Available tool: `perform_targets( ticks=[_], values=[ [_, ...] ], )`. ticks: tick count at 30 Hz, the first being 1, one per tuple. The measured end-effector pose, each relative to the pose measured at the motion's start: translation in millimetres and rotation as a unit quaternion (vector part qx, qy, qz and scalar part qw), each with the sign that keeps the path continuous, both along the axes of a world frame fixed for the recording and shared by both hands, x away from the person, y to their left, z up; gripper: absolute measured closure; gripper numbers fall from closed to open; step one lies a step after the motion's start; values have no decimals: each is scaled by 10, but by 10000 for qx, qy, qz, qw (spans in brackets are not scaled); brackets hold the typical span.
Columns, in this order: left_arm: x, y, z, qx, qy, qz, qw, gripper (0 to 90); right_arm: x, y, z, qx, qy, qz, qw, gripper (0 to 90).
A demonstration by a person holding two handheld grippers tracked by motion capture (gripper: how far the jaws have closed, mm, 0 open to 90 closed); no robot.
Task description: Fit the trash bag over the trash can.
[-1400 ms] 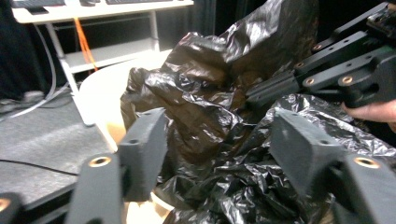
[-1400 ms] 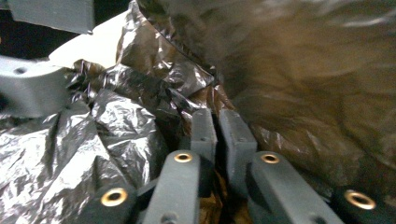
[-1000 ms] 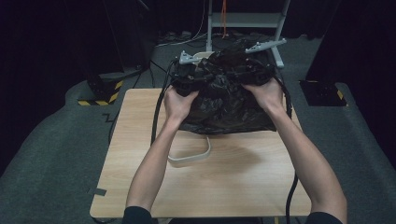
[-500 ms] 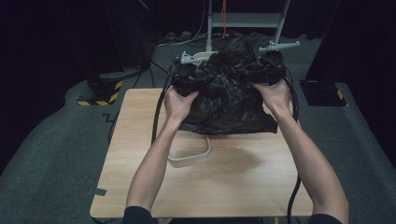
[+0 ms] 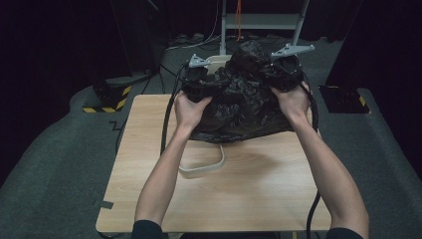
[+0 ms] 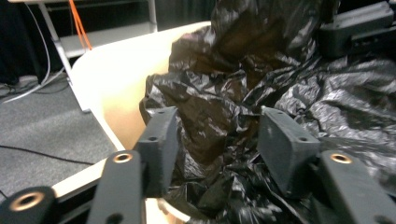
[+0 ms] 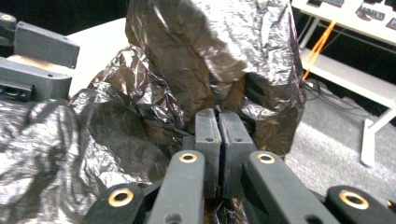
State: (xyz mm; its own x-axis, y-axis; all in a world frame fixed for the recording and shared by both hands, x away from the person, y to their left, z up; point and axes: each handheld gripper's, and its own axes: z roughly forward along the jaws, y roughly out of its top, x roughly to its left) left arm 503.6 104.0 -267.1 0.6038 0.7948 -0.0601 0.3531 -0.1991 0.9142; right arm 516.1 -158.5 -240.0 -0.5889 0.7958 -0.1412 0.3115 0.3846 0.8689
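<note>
High view is showing a person at a light wooden table [image 5: 149, 199], each hand holding a two-jaw gripper, working a black plastic bin bag [image 5: 244, 99] that is lying crumpled over a cream plastic bin [image 5: 215, 60] at the table's far edge. Left gripper [image 6: 218, 140] is standing with its jaws apart, having just been opening; bunched film is lying between the pads [image 6: 161, 140] without being pinched. Right gripper [image 7: 218, 140] is clamping a thin fold of the bag's film, its jaws having just been closing until nearly together, with a peak of the film rising above them. Judging by its creases and sheen, the bag is handling as very light, limp and slippery: it is likely sagging wherever unsupported and could tear if stretched hard over the bin rim. A doubled fold near the bag's mouth is probably the safest place to take hold, one on each side. A loose cream band [image 5: 204, 167], perhaps the bin's retaining ring, is resting on the table nearer the person. Around the table, grey carpet [image 5: 59, 164] is giving way to a dark room with cables, a white metal frame [image 5: 259, 20] and yellow-and-black hazard tape [image 5: 107, 102]
</note>
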Motion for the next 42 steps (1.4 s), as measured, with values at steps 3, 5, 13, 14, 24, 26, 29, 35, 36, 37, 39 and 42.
perform_targets(
  ticks=[3,5,13,14,24,26,29,35,36,37,39,42],
  values=[
    [-61,56,57,-149,-66,-7,9999,420,-7,43,45,-32,-9,83,10000,888],
    [-107,98,91,-262,-116,-59,9996,399,4,77,63,-25,23,153,9999,890],
    [-242,151,112,-279,-86,-401,9988,357,187,283,-17,-151,677,426,9967,891],
    [-252,148,105,-246,-72,-416,9988,357,218,300,-33,-151,772,448,9959,891],
    [-217,69,23,-74,-28,-480,9988,548,355,344,-142,-99,1322,667,9889,823],
    [-219,67,23,-181,-29,-613,9980,621,342,332,-135,-37,1337,717,9884,757],
    [-251,68,45,-119,-174,-556,9982,730,288,300,-89,74,1168,792,9900,676],
    [-244,141,68,-204,-161,-532,9982,838,132,189,93,109,612,669,9958,612],
    [-238,153,71,-223,-162,-523,9983,845,115,159,117,172,539,619,9965,608],
    [-232,162,75,-237,-145,-519,9983,851,105,128,132,228,484,562,9970,602],
    [-224,172,87,-215,-141,-502,9984,858,118,87,130,257,487,426,9976,575],
    [-228,175,113,-181,-171,-490,9985,866,193,83,71,192,622,270,9975,565]
  ],
)
